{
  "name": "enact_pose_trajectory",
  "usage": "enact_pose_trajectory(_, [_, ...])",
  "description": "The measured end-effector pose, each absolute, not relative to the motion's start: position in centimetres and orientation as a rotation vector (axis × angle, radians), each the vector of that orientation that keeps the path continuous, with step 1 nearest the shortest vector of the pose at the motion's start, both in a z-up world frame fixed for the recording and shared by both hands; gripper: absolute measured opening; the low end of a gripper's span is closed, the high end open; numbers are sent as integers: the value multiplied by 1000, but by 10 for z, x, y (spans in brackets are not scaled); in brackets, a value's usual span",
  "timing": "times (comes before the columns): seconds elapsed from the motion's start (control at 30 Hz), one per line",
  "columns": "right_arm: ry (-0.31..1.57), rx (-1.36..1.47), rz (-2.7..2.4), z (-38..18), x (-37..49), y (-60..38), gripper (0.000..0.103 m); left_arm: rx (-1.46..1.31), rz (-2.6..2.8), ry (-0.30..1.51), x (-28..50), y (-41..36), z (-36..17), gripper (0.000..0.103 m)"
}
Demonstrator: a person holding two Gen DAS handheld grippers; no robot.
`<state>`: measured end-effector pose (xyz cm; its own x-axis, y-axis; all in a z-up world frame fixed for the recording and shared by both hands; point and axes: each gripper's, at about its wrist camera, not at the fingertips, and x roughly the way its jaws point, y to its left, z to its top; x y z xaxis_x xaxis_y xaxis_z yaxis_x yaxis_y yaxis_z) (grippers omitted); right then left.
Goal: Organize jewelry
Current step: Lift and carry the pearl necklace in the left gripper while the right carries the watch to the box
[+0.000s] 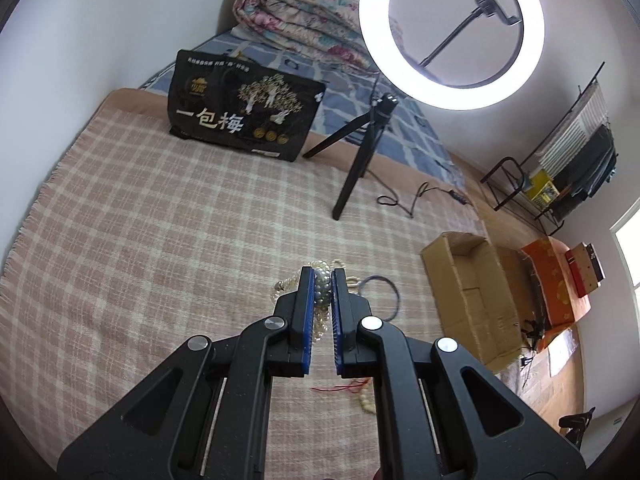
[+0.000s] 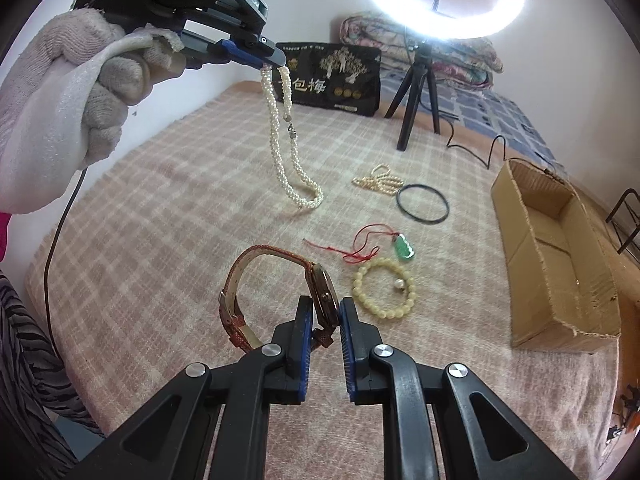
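Observation:
My left gripper [image 1: 322,276] is shut on a white pearl necklace [image 1: 323,286]. In the right wrist view the left gripper [image 2: 276,65] holds that pearl necklace [image 2: 292,168] up so that it hangs with its lower end near the blanket. My right gripper [image 2: 323,312] is shut on a brown-strap watch [image 2: 320,296], held by its case above the blanket. On the blanket lie a small pearl strand [image 2: 376,180], a black ring bangle [image 2: 423,204], a green pendant on red cord [image 2: 404,250] and a yellow bead bracelet [image 2: 384,290].
An open cardboard box [image 2: 552,264] lies at the right on the checked blanket [image 2: 180,200]; it also shows in the left wrist view [image 1: 472,292]. A ring light on a black tripod [image 2: 416,92] and a black printed bag [image 2: 332,76] stand at the back.

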<state>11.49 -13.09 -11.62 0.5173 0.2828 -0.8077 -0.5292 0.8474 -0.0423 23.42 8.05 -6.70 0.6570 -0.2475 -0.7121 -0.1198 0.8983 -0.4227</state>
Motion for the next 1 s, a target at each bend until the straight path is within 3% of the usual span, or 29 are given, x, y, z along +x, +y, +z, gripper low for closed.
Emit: enact_pose_trajectory(1.0, [766, -151, 216, -51, 164, -255, 12, -422, -332, 710, 252, -32, 34, 6])
